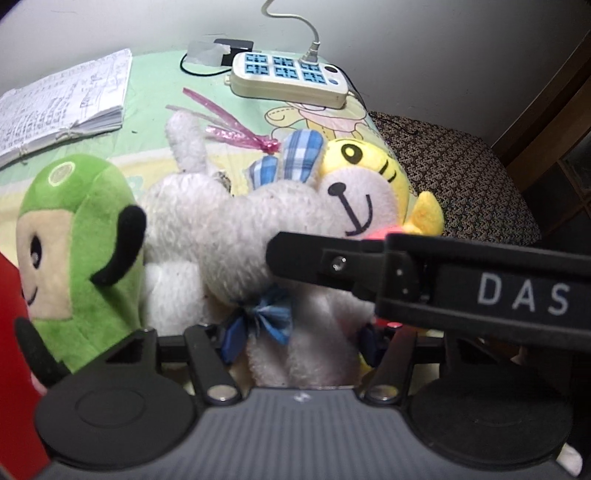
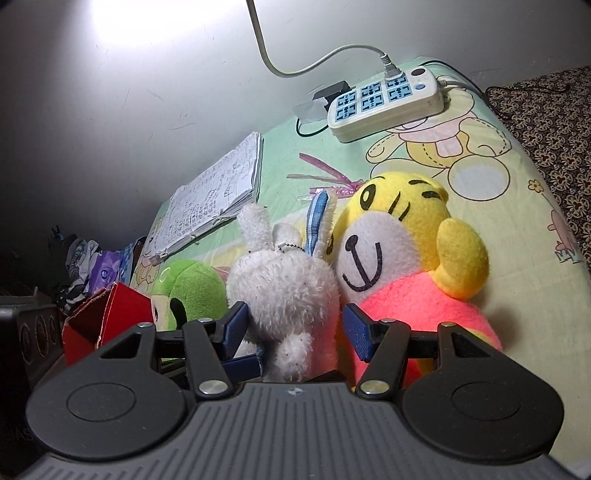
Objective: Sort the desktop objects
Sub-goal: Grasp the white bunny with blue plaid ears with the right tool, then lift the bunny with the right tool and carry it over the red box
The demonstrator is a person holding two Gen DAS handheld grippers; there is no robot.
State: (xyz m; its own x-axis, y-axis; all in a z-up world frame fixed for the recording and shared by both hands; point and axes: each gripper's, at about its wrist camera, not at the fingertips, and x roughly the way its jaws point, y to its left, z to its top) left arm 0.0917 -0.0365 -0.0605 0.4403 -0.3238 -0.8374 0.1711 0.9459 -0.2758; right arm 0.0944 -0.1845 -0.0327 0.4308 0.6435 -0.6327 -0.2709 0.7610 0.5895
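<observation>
1. Nearest, in the right wrist view, the right gripper [image 2: 293,328] has its blue-padded fingers [image 2: 356,326] spread wide on either side of the white plush rabbit [image 2: 284,291]; the pads lie at the rabbit's flanks, and whether they press it cannot be told.
2. Likewise near, in the left wrist view, the left gripper [image 1: 295,332] straddles the same white plush rabbit [image 1: 229,229] close to its blue bow [image 1: 266,321]; its fingertips are hidden behind fur, so how far it is open cannot be told.
3. Crossing the left wrist view from the right, the black body of the other gripper, lettered "DAS" [image 1: 521,291], reaches to the rabbit.
4. Beside the rabbit, touching it, lie the green plush toy [image 2: 192,291] on one side and the yellow tiger plush [image 2: 399,236] in a pink garment on the other.
5. Next to the green toy stands a red box [image 2: 110,317], open at the top.
6. Beneath all the toys lies a pale green cartoon-print cloth [image 2: 517,266].
7. Farther back, a pink ribbon strip [image 1: 236,129] lies on the cloth behind the rabbit's plaid-lined ears [image 1: 303,155].
8. Farther still, an open handwritten notebook [image 1: 62,107] lies flat.
9. Farthest, near the wall, a white power strip [image 1: 291,79] with blue sockets carries one plugged-in white cable [image 1: 295,22].
</observation>
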